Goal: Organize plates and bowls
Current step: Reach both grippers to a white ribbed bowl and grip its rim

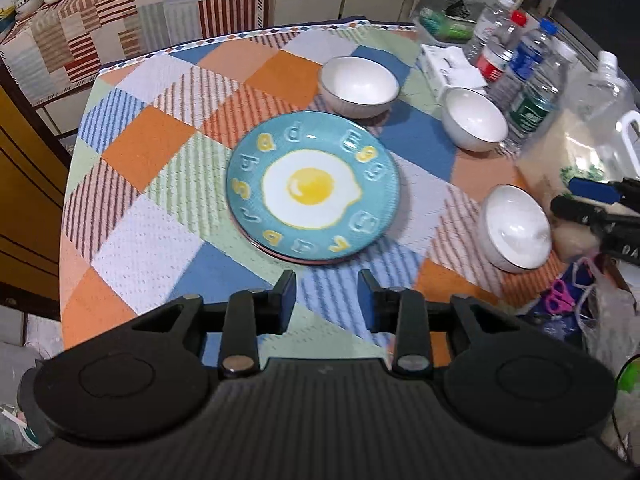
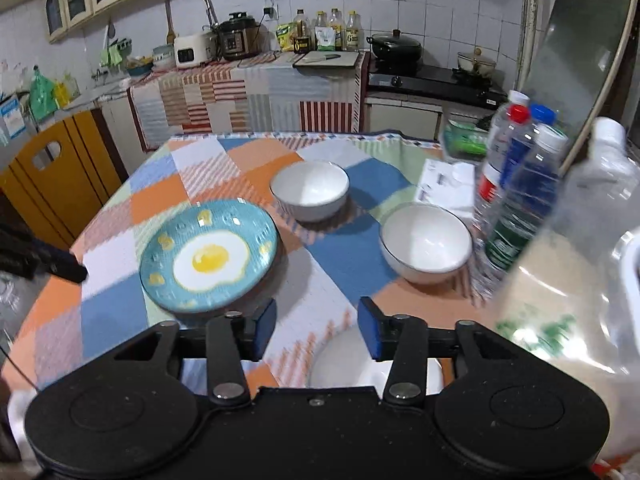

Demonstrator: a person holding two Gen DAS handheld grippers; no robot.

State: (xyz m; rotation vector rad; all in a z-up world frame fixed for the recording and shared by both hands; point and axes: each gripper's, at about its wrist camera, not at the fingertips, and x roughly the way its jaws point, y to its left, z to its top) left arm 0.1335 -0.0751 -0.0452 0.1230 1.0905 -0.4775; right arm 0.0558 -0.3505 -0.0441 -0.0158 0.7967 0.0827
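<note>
A pink rim is glimpsed under the near edge of the blue egg plate (image 1: 312, 186), so a second plate seems to be stacked beneath it, though little of it can be made out. In the right wrist view, the nearest white bowl (image 2: 340, 356) is largely hidden behind the right gripper (image 2: 316, 330) and its body, with only part of its rim shown. The clear jug (image 2: 580, 280) at the right is cut off by the frame, and the bottles (image 2: 516, 184) are blurred.

The left gripper (image 1: 327, 300) is held above the patchwork tablecloth (image 1: 160, 216), tilted steeply down, just short of the plate's near edge; its jaws are parted and nothing is seen between them. The right gripper is pitched less steeply, its jaws set wider and likewise empty, above the nearest bowl.

Two more white bowls (image 2: 310, 190) (image 2: 426, 242) are stood apart beyond the plate, toward the bottles.
</note>
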